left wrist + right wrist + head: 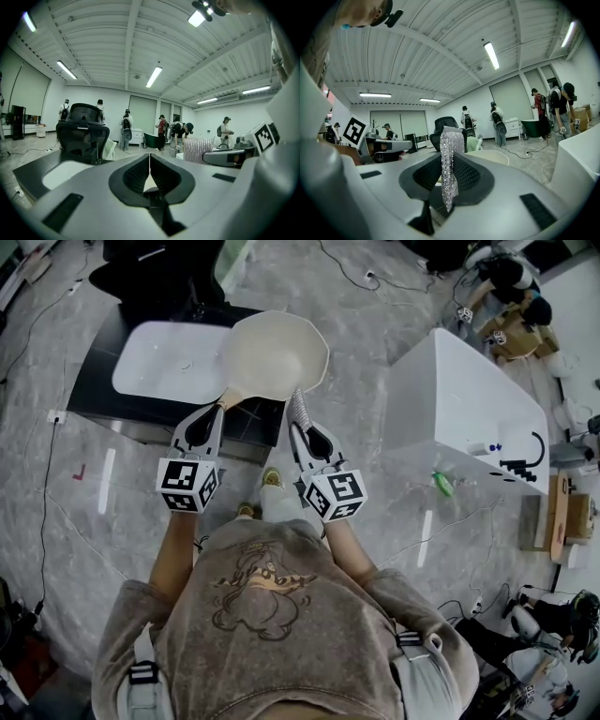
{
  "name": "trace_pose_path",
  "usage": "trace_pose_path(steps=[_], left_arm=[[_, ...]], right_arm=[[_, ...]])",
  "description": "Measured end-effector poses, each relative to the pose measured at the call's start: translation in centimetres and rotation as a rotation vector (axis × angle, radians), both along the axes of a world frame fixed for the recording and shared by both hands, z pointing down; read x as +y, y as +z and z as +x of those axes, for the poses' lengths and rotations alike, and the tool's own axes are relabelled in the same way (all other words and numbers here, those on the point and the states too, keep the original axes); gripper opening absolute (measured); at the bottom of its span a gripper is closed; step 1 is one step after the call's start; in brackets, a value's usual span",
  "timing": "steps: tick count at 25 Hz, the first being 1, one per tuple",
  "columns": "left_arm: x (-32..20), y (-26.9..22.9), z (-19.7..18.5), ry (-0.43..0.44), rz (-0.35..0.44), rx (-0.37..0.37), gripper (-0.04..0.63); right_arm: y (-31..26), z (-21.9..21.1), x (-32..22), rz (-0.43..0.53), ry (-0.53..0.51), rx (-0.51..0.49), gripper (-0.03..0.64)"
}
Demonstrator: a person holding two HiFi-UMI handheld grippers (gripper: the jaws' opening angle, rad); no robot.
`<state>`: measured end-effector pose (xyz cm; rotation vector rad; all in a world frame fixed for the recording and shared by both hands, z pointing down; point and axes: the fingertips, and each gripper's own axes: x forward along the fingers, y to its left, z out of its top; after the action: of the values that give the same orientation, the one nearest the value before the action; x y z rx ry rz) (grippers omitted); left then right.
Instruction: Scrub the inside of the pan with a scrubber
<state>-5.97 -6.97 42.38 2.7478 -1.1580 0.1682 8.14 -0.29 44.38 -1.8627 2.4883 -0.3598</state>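
A cream pan (277, 354) hangs in the air in front of me, its inside facing up. Its handle (228, 398) runs back into my left gripper (221, 409), which is shut on it. In the left gripper view the jaws meet in a thin line, with a cream strip of handle (149, 182) between them. My right gripper (299, 420) is shut on a silver mesh scrubber (298, 405) beside the pan's near rim. In the right gripper view the scrubber (450, 159) stands upright between the pads, and the pan (491, 156) lies just beyond it.
A white basin (167, 358) rests on a black table (103, 381) beneath the pan. A white counter (466, 413) with a black faucet stands to the right. A black office chair (82, 132), several people and floor cables are farther off.
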Motion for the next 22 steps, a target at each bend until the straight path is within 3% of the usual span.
trace_pose_path(steps=[9,14,21,22], left_arm=[[-4.7,-0.4,2.7,-0.021,0.008,-0.012,0.018],[-6.4,-0.8,4.4,0.002,-0.063,0.087,0.018],[-8.9,-0.7,5.5,-0.065,-0.03,0.042,0.024],[-9.2,-0.7,5.7,-0.067,-0.031,0.043,0.06]], right_arm=[[-0.8,2.2,-6.0,0.024,-0.057,0.006,0.08],[-0.4,3.7,-8.9,0.027,-0.094,0.012,0.08],[-0.2,5.5,-11.9,0.021,-0.152,-0.001,0.08],[0.0,5.7,-12.2,0.017,-0.158,-0.002,0.08]])
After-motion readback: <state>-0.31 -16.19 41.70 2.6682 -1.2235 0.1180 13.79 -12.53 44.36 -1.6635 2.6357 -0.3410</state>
